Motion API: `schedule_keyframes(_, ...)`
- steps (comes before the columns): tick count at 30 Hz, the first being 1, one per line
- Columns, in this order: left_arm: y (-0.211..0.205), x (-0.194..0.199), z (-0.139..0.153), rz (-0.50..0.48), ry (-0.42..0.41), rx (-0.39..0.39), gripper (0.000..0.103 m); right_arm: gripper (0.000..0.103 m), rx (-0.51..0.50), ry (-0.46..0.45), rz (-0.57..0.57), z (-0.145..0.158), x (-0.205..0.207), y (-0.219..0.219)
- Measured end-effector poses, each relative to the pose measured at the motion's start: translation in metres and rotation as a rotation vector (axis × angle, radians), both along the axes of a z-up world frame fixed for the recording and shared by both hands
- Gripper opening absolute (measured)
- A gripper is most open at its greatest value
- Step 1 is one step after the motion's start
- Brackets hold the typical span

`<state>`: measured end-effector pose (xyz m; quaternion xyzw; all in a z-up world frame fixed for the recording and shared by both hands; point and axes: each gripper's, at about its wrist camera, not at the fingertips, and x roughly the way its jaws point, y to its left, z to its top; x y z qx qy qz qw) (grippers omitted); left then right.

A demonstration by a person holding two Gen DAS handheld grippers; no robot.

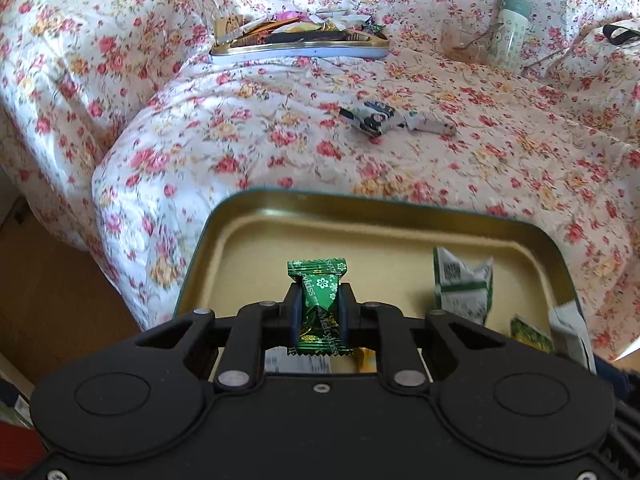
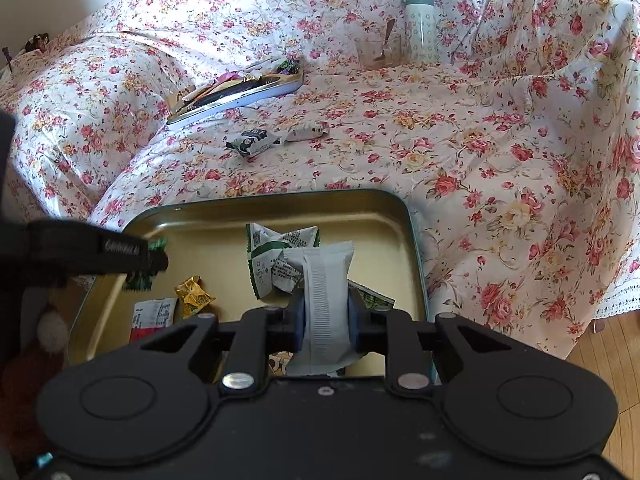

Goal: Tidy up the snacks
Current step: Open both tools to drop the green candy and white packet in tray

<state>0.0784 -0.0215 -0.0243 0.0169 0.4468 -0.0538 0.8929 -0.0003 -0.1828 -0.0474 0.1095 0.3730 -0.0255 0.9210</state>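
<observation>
Bright, soft daylight on the floral cloth (image 1: pixel 440 168); fisheye bending at edges, slight motion blur.

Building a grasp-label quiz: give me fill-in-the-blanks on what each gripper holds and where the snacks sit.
1. The left gripper is shut on a ____ candy.
2. The right gripper is shut on a ____ packet.
3. Both hang over the open ____, which holds a yellow candy.
4. Two snacks lie loose on the ____ cloth.

Missing: green; white; tin; floral
</observation>
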Motion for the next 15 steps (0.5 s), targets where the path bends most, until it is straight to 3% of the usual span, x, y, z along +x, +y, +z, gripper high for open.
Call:
schedule_keyframes(6, -0.003, 0.019, 0.001, -0.017, 0.014, 0.009, 0.025, 0.023, -0.005, -0.003, -0.002, 0.001, 0.004, -0.002)
schedule_keyframes(8, -0.003, 0.02, 0.003, -0.023, 0.007, 0.012, 0.03, 0.023, -0.002, -0.002, -0.006, 0.001, 0.005, -0.004)
schedule_keyframes(15, -0.008, 0.013, 0.007, -0.048, -0.011, 0.012, 0.032, 0.023, 0.001, 0.002, -0.011, 0.002, 0.01, -0.006)
